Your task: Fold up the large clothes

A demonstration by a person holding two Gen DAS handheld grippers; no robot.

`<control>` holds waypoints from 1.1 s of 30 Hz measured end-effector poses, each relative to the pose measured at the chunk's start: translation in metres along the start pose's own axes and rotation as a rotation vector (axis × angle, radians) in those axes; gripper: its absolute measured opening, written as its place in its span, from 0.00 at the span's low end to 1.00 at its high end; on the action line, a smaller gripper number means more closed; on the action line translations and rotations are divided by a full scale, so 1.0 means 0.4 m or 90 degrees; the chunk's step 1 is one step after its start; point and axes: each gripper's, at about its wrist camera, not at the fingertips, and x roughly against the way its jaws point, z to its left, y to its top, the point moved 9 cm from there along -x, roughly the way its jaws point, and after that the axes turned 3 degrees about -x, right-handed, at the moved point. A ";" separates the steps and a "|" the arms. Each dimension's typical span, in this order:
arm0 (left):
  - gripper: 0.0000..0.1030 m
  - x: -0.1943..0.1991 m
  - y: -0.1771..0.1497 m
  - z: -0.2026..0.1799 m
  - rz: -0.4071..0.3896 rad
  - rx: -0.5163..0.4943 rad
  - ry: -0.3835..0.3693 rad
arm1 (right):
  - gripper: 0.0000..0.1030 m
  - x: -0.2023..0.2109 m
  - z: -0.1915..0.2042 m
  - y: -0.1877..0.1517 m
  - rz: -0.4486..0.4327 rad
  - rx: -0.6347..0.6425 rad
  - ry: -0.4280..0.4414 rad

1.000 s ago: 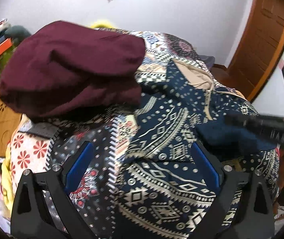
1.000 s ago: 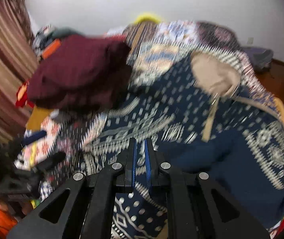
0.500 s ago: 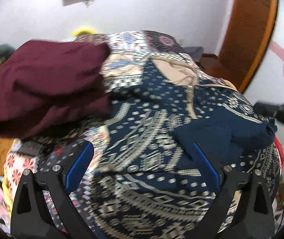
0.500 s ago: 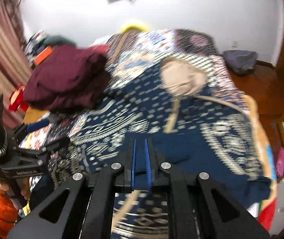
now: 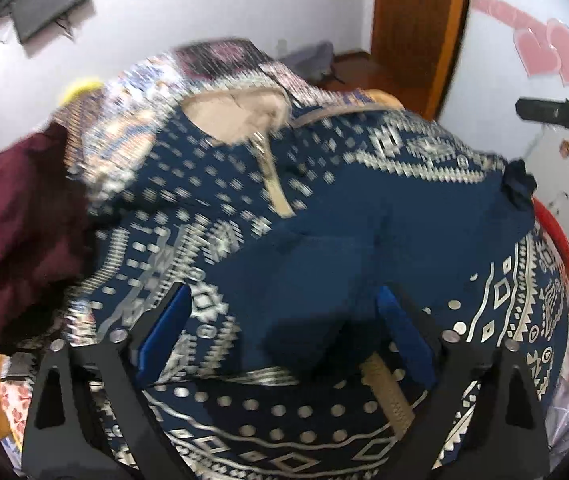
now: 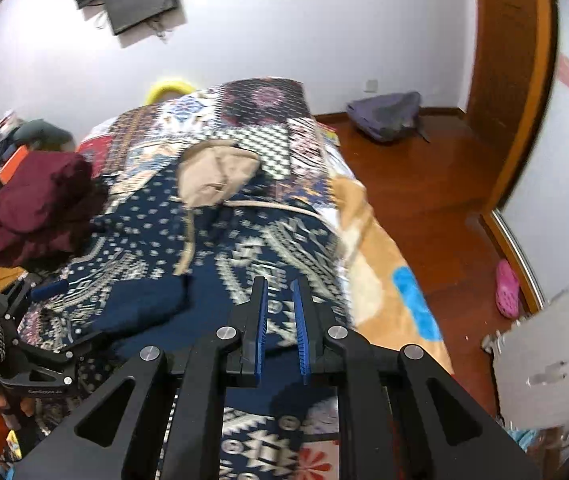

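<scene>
Both grippers have slid right across the bed. Left view: the left gripper (image 5: 284, 336) is spread wide, closing slightly, above the blue patterned jacket's (image 5: 364, 240) plain sleeve. Right view: the right gripper (image 6: 280, 320), barely apart and just opening, holds nothing above the jacket's right edge; bare floor (image 6: 424, 184) lies right.
</scene>
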 end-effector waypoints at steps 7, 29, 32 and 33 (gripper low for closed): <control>0.78 -0.081 -0.005 -0.026 0.050 0.028 -0.048 | 0.14 -0.030 -0.033 0.001 0.015 -0.024 0.002; 0.11 0.170 0.103 0.258 -0.138 0.155 0.008 | 0.36 -0.116 0.056 -0.035 0.074 0.018 0.035; 0.11 0.193 0.076 0.286 -0.154 0.166 0.023 | 0.38 -0.121 0.081 -0.038 0.071 0.041 0.026; 0.11 0.194 0.060 0.296 -0.155 0.169 0.033 | 0.39 -0.133 0.089 -0.051 0.083 0.046 0.027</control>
